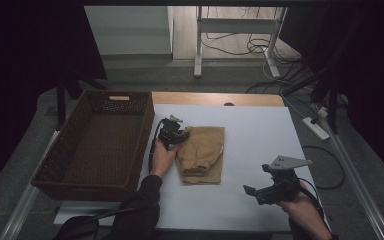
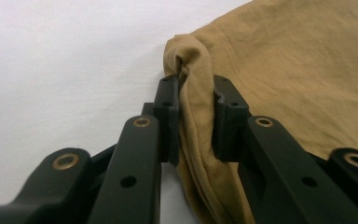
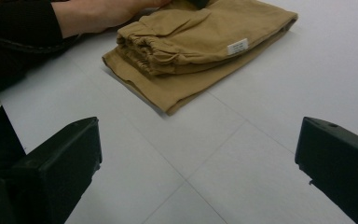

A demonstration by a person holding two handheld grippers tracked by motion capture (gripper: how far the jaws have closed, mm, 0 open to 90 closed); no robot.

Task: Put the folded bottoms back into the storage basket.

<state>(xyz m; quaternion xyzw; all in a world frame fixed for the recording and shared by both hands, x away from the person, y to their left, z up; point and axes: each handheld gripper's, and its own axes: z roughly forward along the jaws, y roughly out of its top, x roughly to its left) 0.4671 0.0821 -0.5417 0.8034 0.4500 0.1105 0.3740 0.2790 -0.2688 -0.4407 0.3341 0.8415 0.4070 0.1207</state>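
Observation:
A folded tan garment [image 1: 202, 152] with an elastic waistband and a small white label [image 3: 237, 46] lies in the middle of the white table [image 1: 250, 130]. My left gripper [image 1: 182, 134] is at the garment's far left corner, shut on a bunched fold of the tan cloth [image 2: 193, 65], which is squeezed between its two black pads. My right gripper [image 1: 255, 192] hovers near the table's front right, apart from the garment, with its jaws wide and nothing between them; from its own view the tan garment [image 3: 191, 42] lies ahead on the table.
A dark woven basket [image 1: 97, 142] with nothing inside stands on the left, just beside the left hand. A wooden strip [image 1: 215, 98] edges the table's far side. Behind it stand a white desk frame [image 1: 240, 30] and cables on the floor.

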